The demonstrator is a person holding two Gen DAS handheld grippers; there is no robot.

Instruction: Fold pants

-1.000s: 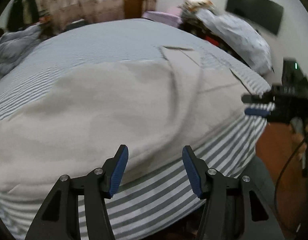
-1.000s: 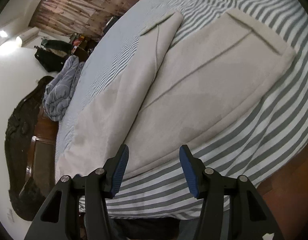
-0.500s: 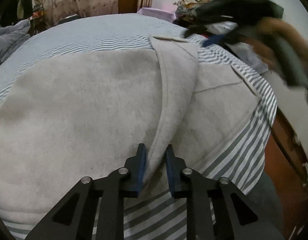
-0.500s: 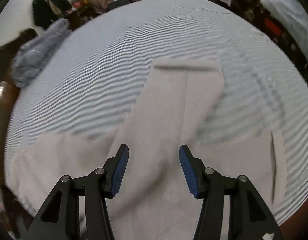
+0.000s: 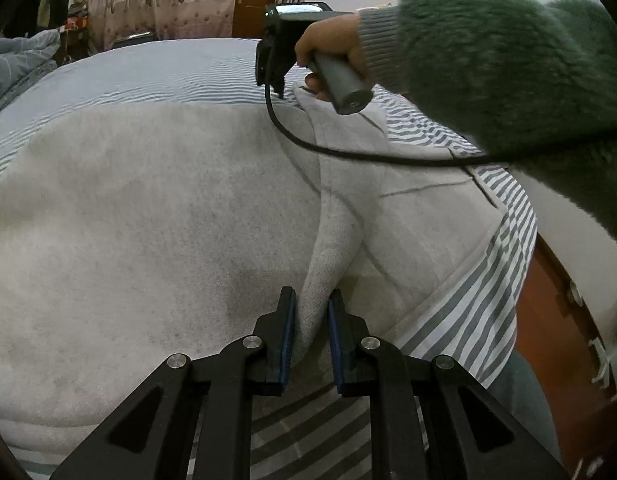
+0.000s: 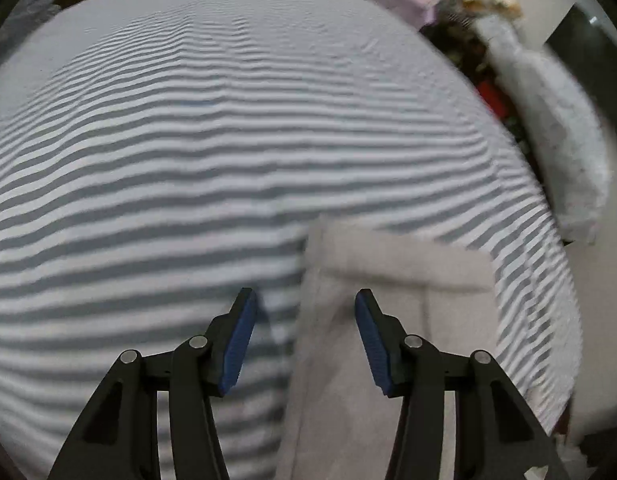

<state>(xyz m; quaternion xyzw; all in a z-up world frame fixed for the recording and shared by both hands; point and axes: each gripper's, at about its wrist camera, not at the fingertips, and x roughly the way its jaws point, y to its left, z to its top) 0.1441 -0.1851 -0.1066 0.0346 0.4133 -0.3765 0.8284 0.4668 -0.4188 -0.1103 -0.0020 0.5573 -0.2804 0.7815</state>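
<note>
Light grey pants lie spread on a striped bed. My left gripper is shut on a raised fold of the pants near the bed's front edge. My right gripper is open; its jaws straddle the left edge of a pant leg's cuff end, just above the cloth. In the left wrist view the right gripper shows at the far end of that leg, held by a hand in a green sleeve, its fingertips hidden.
The striped grey-and-white bedsheet covers the bed. A cable trails across the pants. A crumpled blue blanket lies far left. A white pillow and clutter sit beyond the bed's right side.
My left gripper closed on the pants fold and holds it. My right gripper swung away over the bed to the far cuff of the leg, still open.
</note>
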